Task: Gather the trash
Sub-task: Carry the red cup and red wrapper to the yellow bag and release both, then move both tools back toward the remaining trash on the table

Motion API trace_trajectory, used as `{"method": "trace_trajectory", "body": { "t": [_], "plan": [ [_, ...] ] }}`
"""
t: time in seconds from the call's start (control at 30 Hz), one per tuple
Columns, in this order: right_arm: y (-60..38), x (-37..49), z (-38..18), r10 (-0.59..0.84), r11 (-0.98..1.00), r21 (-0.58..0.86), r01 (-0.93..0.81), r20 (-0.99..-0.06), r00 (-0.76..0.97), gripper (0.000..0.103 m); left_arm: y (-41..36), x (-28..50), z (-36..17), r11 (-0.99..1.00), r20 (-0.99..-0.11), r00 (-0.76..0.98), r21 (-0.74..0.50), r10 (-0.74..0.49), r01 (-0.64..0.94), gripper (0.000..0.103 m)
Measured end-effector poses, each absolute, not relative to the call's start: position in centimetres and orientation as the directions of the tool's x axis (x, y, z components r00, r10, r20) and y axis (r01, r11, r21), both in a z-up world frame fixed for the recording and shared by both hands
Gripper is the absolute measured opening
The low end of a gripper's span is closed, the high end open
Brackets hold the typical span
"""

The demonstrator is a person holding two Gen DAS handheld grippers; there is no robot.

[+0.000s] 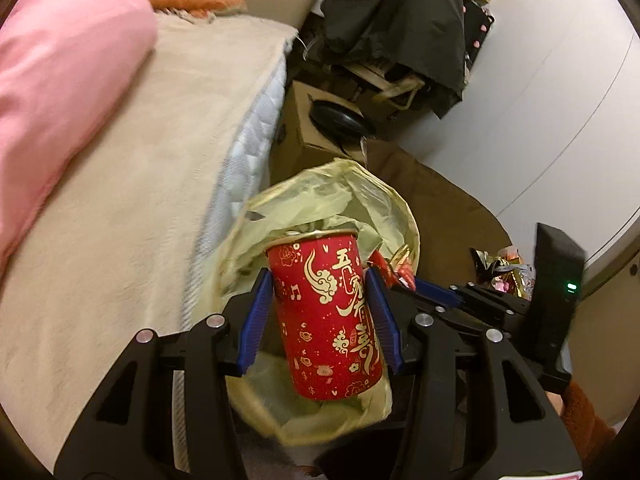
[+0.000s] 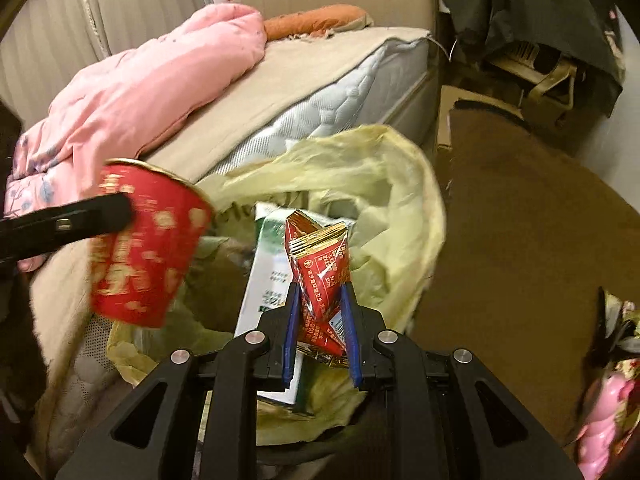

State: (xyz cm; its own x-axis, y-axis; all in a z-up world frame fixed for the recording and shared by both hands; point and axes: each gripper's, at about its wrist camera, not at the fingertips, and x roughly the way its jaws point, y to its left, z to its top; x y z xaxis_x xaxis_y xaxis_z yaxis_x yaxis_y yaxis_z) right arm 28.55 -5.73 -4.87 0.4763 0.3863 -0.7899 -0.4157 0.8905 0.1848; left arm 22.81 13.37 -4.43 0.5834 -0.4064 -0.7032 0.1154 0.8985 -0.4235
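A: The left tongs (image 1: 320,312) are clenched on the can (image 1: 326,316), held upright over the bin (image 1: 256,220).

B: And the right tongs (image 2: 320,320) grip a wrapper (image 2: 320,272) above the same bin, over the carton (image 2: 268,276) lying in its liner.

A: The bin stands against the bed's (image 2: 320,72) side edge. A quilt (image 2: 132,96) lies farther back on the bed, toward its head.

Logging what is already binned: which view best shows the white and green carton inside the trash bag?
The right wrist view. The white and green carton lies in plain sight in the yellow trash bag, behind the red snack packet held by the right hand-held gripper. In the left wrist view, the red can blocks the bag's inside; no carton shows.
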Motion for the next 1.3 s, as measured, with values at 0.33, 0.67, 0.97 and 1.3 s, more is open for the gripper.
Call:
{"method": "trace_trajectory", "body": {
  "t": [0.33, 0.67, 0.97, 1.3],
  "plan": [
    [-5.7, 29.5, -5.4, 0.43, 0.871, 0.223, -0.438, -0.777, 0.46, 0.022, 13.6, 25.1, -7.6, 0.889, -0.739, 0.526, -0.451, -0.42, 0.075, 0.051],
    [-6.1, 29.1, -4.9, 0.414, 0.881, 0.211, -0.423, -0.775, 0.477, 0.04, 15.0, 23.7, -5.9, 0.92, -0.738, 0.583, -0.389, -0.341, 0.046, 0.054],
    [-8.0, 27.0, -1.7, 0.422, 0.884, 0.205, -0.42, -0.735, 0.531, 0.056, 14.2, 21.9, -2.8, 0.945, -0.709, 0.651, -0.326, -0.271, 0.038, 0.054],
    [-11.6, 24.8, 0.4, 0.377, 0.915, 0.182, -0.361, -0.704, 0.601, 0.063, 11.5, 20.0, 0.0, 0.962, -0.684, 0.691, -0.265, -0.236, 0.065, 0.054]
  ]
}}
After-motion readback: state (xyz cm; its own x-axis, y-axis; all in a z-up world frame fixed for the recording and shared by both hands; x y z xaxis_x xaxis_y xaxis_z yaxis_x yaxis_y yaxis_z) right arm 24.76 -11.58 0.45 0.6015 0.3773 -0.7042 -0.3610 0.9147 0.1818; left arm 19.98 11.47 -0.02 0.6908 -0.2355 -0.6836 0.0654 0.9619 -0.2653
